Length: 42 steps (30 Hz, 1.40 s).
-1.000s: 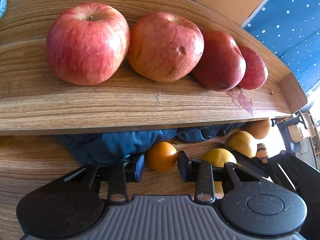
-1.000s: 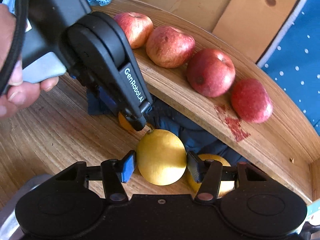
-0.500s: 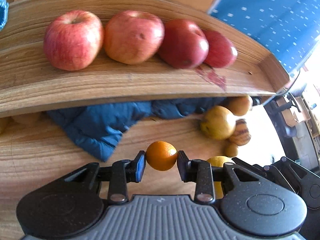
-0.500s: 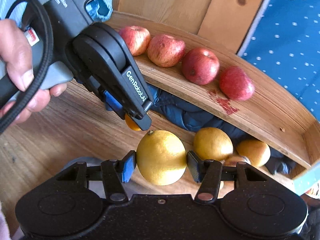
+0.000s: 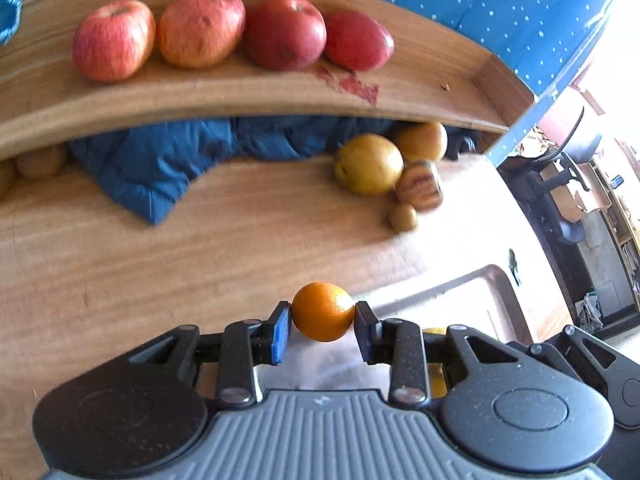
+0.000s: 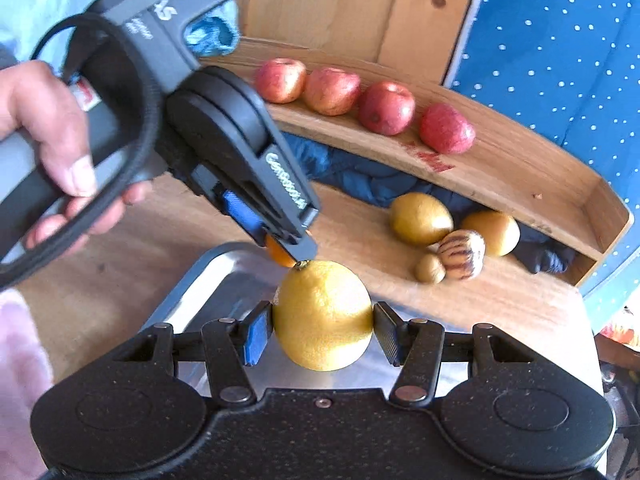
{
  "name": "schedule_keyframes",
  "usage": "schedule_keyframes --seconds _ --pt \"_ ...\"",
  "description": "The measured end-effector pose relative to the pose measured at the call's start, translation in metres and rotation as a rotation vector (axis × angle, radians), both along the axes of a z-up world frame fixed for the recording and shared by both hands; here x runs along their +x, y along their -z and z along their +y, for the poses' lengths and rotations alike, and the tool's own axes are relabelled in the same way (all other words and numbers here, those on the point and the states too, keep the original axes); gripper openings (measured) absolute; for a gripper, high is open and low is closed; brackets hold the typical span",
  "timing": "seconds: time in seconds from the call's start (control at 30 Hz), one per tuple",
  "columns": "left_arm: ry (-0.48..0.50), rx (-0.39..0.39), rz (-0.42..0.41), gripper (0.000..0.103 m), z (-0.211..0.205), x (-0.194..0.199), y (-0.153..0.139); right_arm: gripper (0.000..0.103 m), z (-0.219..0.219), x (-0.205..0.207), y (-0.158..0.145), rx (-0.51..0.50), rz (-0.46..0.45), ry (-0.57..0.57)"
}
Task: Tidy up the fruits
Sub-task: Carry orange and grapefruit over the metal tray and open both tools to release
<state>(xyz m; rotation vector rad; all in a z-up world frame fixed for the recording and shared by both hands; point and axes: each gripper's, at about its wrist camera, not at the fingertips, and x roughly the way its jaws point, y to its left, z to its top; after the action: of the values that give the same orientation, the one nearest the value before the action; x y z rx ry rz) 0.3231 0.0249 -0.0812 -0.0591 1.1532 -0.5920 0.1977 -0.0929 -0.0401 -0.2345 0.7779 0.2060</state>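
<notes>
The left gripper [image 5: 323, 322] clamps a small round orange [image 5: 323, 311]; the right gripper [image 6: 323, 330] clamps a large yellow lemon [image 6: 323, 315], both above a metal tray [image 6: 192, 280] on the wooden table [image 5: 120, 248], four red apples [image 5: 232, 32] lining the wooden shelf [image 5: 440, 76]

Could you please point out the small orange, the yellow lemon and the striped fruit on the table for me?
small orange [image 5: 322, 311], left wrist view, middle of its peel.
yellow lemon [image 6: 323, 316], right wrist view, centre of its rind.
striped fruit [image 6: 461, 249], right wrist view, its striped side.
</notes>
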Motion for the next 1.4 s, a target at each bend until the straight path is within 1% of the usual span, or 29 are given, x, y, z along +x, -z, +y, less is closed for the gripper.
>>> schedule_keyframes --seconds 0.13,0.3,0.53,0.7,1.0,1.2,1.3,1.4 --pt "-0.012 0.011 0.017 0.037 0.003 -0.017 0.004 0.057 0.005 -0.017 -0.003 0.014 0.017 -0.032" --pt "-0.037 0.019 0.033 0.037 0.010 -0.036 0.007 0.057 0.006 -0.033 -0.002 0.034 0.043 -0.042" --pt "-0.048 0.029 0.035 0.037 0.017 -0.058 0.007 0.057 0.012 -0.051 0.003 0.061 0.084 -0.058" --pt "-0.044 0.042 0.024 0.037 0.019 -0.073 0.007 0.057 0.016 -0.062 0.009 0.048 0.125 -0.047" --pt "-0.027 0.052 0.021 0.037 0.022 -0.094 0.008 0.057 0.021 -0.076 0.007 0.020 0.127 -0.030" --pt "-0.024 0.062 0.033 0.037 0.025 -0.106 0.011 0.057 0.022 -0.085 0.004 0.012 0.122 -0.010" --pt "-0.032 0.060 0.025 0.037 0.027 -0.111 0.009 0.058 0.022 -0.089 0.003 0.009 0.114 -0.005" --pt "-0.035 0.060 0.017 0.041 0.028 -0.115 0.005 0.062 0.021 -0.094 0.002 0.014 0.112 0.000"
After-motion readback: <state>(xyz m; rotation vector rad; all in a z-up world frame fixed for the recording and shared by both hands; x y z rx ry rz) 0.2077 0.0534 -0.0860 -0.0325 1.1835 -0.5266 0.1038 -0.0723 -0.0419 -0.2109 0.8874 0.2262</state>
